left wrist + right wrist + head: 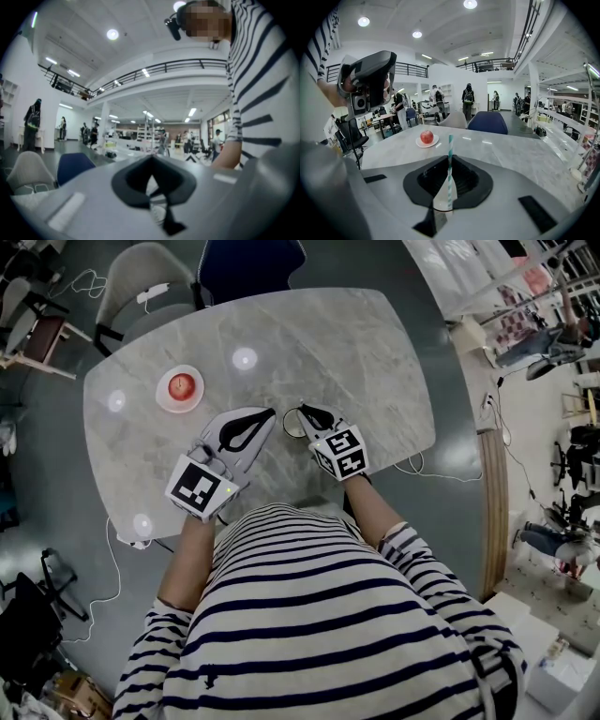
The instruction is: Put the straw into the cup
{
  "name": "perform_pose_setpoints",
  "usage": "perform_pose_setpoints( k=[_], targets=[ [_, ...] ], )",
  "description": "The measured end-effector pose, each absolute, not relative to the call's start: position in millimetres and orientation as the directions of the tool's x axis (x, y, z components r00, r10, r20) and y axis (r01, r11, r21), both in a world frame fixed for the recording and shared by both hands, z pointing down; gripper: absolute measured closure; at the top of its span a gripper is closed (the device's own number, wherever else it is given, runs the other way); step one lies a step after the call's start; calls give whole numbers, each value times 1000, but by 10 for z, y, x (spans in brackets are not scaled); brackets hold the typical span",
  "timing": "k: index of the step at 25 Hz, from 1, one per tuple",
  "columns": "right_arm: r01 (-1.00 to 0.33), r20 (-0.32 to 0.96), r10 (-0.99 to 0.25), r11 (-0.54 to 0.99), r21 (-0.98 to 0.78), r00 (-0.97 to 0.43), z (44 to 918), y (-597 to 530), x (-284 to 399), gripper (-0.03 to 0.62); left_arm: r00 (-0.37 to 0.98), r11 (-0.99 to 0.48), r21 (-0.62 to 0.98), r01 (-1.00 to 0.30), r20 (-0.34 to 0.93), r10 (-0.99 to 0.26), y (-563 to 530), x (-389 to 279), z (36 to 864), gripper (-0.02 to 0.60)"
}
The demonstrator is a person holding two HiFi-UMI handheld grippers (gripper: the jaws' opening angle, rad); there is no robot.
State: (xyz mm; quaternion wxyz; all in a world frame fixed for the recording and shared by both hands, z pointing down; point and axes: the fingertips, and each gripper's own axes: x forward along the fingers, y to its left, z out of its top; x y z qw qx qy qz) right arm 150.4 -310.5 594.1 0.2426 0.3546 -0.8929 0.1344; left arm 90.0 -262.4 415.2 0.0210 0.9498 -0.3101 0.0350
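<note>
A teal-and-white striped straw (450,159) stands upright on the centre line of my right gripper (450,174), whose jaws are shut on it. Its lower end reaches into a pale translucent cup (440,199) seen through the slit below the jaws. In the head view the cup (292,427) is a faint ring on the marble table (366,362), between the tips of the left gripper (271,412) and the right gripper (301,410). The left gripper (152,159) has its jaws together with nothing seen between them. A pale round rim (159,214) shows below them.
A red apple (180,387) on a small white plate (161,397) sits left of the grippers, also seen as the apple (426,136) in the right gripper view. A grey chair (141,277) and a blue chair (251,263) stand at the far edge. A cable (441,472) hangs off the right.
</note>
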Motion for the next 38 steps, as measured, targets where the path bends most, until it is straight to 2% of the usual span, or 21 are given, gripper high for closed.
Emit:
perform_pose_setpoints(
  k=[21, 38],
  targets=[
    [-706, 493, -596, 706, -54, -634, 5741, -3105, 1509, 568, 816, -815, 31, -578, 47, -577, -2639, 938, 4083, 575],
    [-707, 310, -670, 707, -12, -675, 4925, -3019, 1469, 569, 820, -819, 29, -573, 35, -572, -2606, 935, 4099, 575]
  ],
)
